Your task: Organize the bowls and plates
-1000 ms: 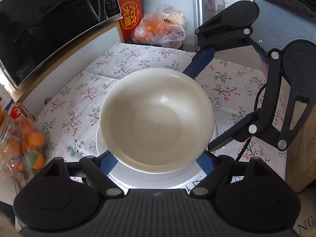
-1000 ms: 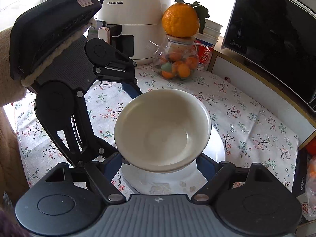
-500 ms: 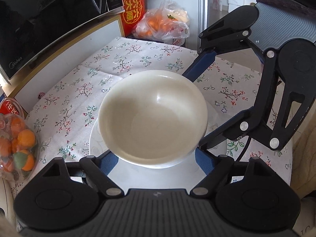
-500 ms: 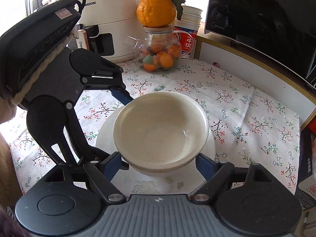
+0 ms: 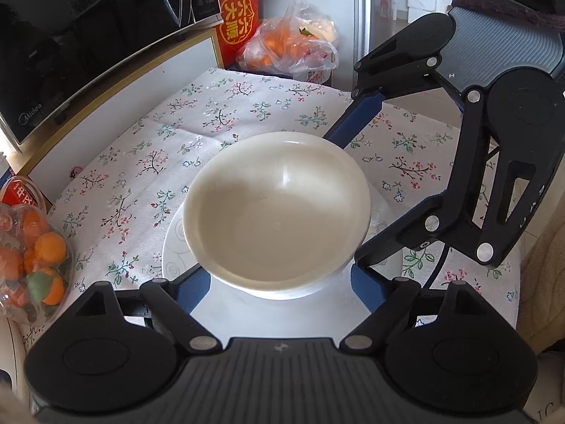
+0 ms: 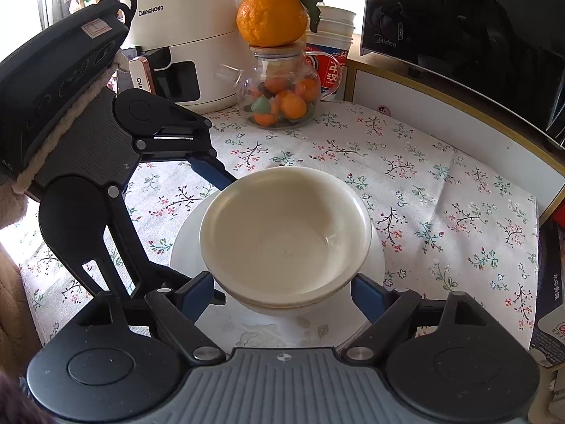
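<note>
Okay, quick pass: a cream bowl (image 6: 286, 233) sits nested inside a second cream bowl (image 6: 282, 306). That stack rests on a white plate (image 6: 187, 247) near the middle of the floral tablecloth (image 6: 441, 194). I have both grippers angled down at the stack from opposite sides. The left gripper (image 5: 279, 286) is wide with its jaws opening. The top bowl is between them, and the blue pads (image 5: 192, 286) sit just beside the bowl's near sides. The right gripper (image 6: 282, 293) is also spread wide around the stack. Its blue pads (image 6: 367, 296) are right against the lower sides of the bowls, and from this angle I can't tell whether they press or only touch. In the right wrist view the left gripper's far finger reaches to the stack's far-left rim. Behind the stack there's a glass jar of small oranges (image 6: 282, 95) with a big leafy orange (image 6: 272, 14) balanced on its lid. A white CHANGHONG air fryer (image 6: 183, 35) stands left of the jar and stacked paper cups (image 6: 335, 24) stand to its right. A black Midea microwave (image 5: 88, 35) sits on a raised shelf along the table edge. Past the cloth's far end are a red box (image 5: 236, 17) and a plastic bag of oranges (image 5: 289, 46).
</note>
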The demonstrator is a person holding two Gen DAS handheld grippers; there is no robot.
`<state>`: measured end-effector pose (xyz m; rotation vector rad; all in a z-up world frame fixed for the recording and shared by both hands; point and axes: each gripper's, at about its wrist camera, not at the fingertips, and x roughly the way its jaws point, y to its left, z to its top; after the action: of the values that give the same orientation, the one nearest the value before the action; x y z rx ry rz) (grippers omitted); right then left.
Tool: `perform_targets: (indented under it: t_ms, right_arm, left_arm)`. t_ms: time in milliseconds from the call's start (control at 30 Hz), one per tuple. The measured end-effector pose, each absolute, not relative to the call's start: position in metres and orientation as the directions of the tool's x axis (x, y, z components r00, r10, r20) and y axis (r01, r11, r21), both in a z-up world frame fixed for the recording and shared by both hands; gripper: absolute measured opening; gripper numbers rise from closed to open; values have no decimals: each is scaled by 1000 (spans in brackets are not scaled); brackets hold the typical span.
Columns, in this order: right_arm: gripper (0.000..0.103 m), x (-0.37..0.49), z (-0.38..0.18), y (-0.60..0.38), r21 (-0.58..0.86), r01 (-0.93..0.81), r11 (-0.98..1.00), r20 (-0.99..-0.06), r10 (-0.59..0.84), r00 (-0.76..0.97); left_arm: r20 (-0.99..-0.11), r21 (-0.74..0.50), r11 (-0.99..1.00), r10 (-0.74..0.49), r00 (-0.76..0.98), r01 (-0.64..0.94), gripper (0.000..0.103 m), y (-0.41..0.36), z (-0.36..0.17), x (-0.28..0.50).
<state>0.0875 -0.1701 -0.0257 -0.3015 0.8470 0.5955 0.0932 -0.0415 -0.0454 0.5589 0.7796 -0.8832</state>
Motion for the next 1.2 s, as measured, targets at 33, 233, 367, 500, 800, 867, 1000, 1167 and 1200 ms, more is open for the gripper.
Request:
perform_targets:
  t_ms: [33, 233, 367, 500, 800, 867, 1000, 1167, 1200]
  right_arm:
    - [82, 88, -26, -171, -17, -601, 799, -774, 370, 514]
    - [87, 84, -21, -174, 5, -587, 810, -759, 386, 525]
    - [89, 82, -17, -179, 34, -568, 822, -744, 401, 535]
    - [89, 79, -12, -187, 63, -531, 845, -729, 403, 553]
    - [92, 59, 0, -199, 62, -393, 917, -698, 322, 640]
    - [92, 53, 1, -198, 41, -367, 929, -701, 289, 652]
    - [92, 41, 1, -197, 37, -321, 946, -714, 249, 654]
    - [93, 25, 2, -203, 40, -232, 972, -711, 190, 677]
    - [93, 22, 2, -204, 47, -209, 977, -709, 180, 682]
  left_arm:
    - [-790, 115, 530, -465, 401, 840, 88, -41, -45, 93]
    - [-780, 103, 563, -466, 418, 820, 96, -36, -42, 95]
    - [-772, 93, 591, -465, 433, 801, 98, -28, -38, 94]
    - [-758, 90, 608, -472, 451, 789, 99, -19, -32, 88]
    - [-705, 97, 746, -416, 575, 658, 103, -8, -18, 68]
    - [-702, 119, 784, -367, 610, 609, 103, -11, -18, 64]
    - [-700, 130, 854, -281, 657, 504, 103, -17, -21, 55]
    - [-713, 144, 924, -152, 685, 355, 103, -16, -23, 37]
    - [-718, 131, 935, -139, 682, 329, 103, -15, -23, 32]
